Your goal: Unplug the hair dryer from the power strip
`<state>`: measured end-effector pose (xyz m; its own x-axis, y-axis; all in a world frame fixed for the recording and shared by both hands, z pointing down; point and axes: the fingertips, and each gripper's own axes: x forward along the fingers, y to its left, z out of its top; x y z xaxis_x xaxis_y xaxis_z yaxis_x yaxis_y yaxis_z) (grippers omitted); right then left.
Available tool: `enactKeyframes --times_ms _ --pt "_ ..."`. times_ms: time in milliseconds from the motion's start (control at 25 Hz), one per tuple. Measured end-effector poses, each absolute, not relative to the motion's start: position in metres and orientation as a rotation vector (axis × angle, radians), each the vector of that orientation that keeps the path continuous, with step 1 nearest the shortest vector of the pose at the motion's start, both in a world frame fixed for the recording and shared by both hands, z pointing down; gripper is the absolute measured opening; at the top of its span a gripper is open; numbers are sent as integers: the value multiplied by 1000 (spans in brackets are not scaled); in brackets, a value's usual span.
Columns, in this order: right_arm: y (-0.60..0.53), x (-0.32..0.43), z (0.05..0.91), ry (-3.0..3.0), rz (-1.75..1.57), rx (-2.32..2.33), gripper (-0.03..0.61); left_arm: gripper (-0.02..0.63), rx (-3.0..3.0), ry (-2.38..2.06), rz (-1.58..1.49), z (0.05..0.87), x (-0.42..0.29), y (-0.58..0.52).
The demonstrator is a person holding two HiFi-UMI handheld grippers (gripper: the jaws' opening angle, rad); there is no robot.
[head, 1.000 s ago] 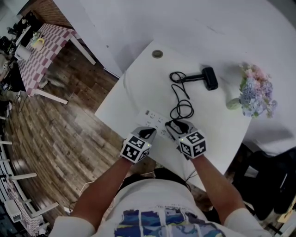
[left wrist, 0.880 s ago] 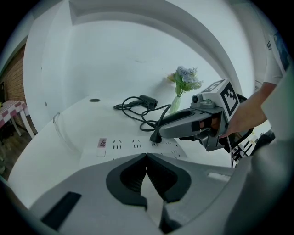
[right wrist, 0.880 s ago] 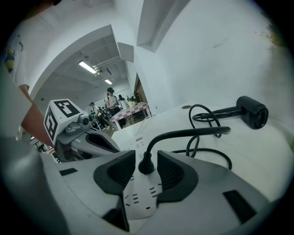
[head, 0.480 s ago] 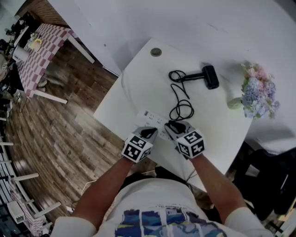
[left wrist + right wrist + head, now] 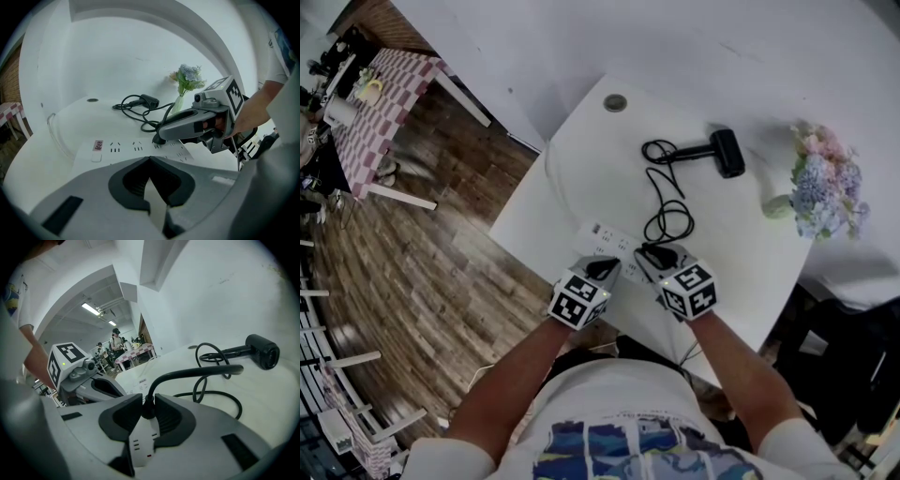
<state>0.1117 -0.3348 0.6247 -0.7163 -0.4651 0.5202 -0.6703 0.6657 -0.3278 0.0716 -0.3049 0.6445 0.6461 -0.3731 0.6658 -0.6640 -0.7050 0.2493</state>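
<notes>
A white power strip lies near the table's front edge. A black plug stands in it, and its cord loops back to the black hair dryer lying farther off. My right gripper is over the strip's right part. Its jaws are closing, with the plug between them and a pad against each side. My left gripper sits beside it at the strip's near end, jaws shut, tips down on the strip.
A vase of flowers stands at the table's right. A small round disc lies at the far corner. The table edge drops to a wooden floor on the left, where a checkered table stands.
Both grippers have stayed in place over the power strip. Only the head view has shifted slightly.
</notes>
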Motion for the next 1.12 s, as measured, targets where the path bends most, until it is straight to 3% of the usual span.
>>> enactKeyframes --times_ms 1120 --pt "-328 108 612 -2436 500 889 49 2 2376 -774 933 648 73 -305"
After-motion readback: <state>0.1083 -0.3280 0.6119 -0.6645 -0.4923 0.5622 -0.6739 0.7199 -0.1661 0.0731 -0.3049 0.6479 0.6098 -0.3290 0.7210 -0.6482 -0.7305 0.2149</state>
